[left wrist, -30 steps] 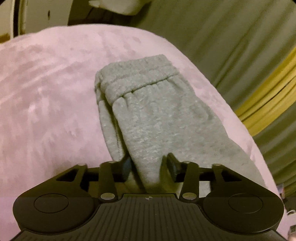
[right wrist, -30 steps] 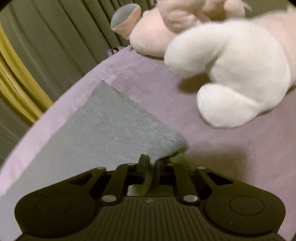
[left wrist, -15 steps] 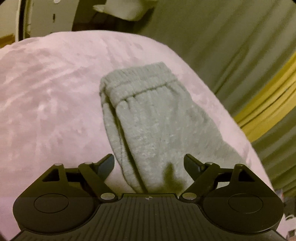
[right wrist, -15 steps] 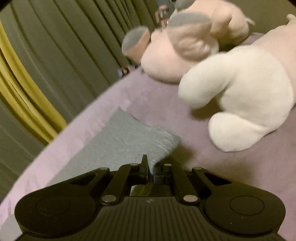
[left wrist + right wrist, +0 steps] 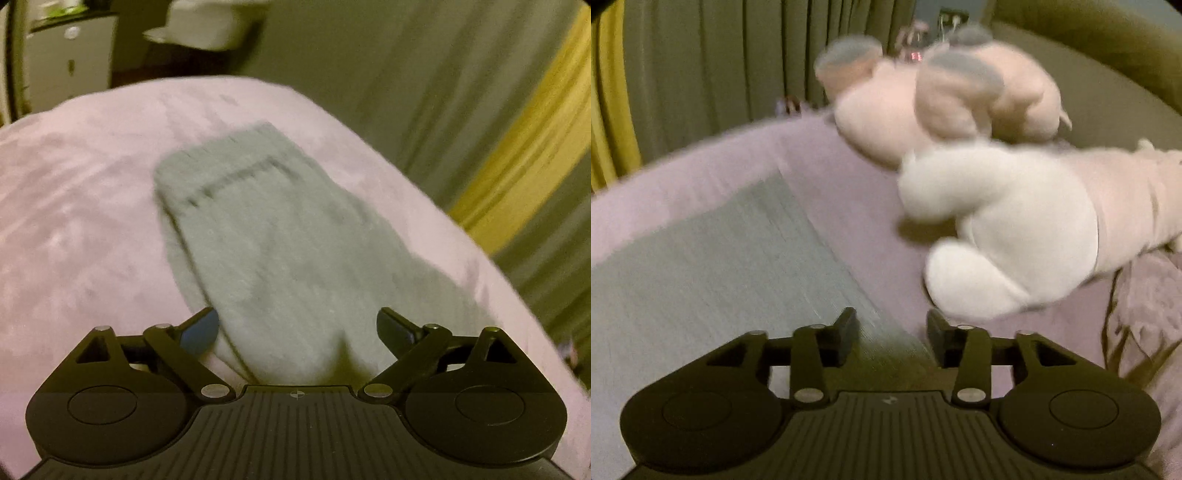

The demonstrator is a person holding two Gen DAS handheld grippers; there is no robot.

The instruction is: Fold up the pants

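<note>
Spread along the pink bed's [image 5: 92,229] curtain-side edge, soft, limp grey sweatpants [image 5: 280,236] are released by both spread, empty tongs, left [image 5: 297,326] and right [image 5: 890,326], and are best gripped at the ribbed cuff.

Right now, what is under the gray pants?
The pants lie folded on a pink blanket, which shows all around them. What the blanket looks like directly beneath, and the pants' lower layers, are covered. Neither open gripper is underneath.
</note>
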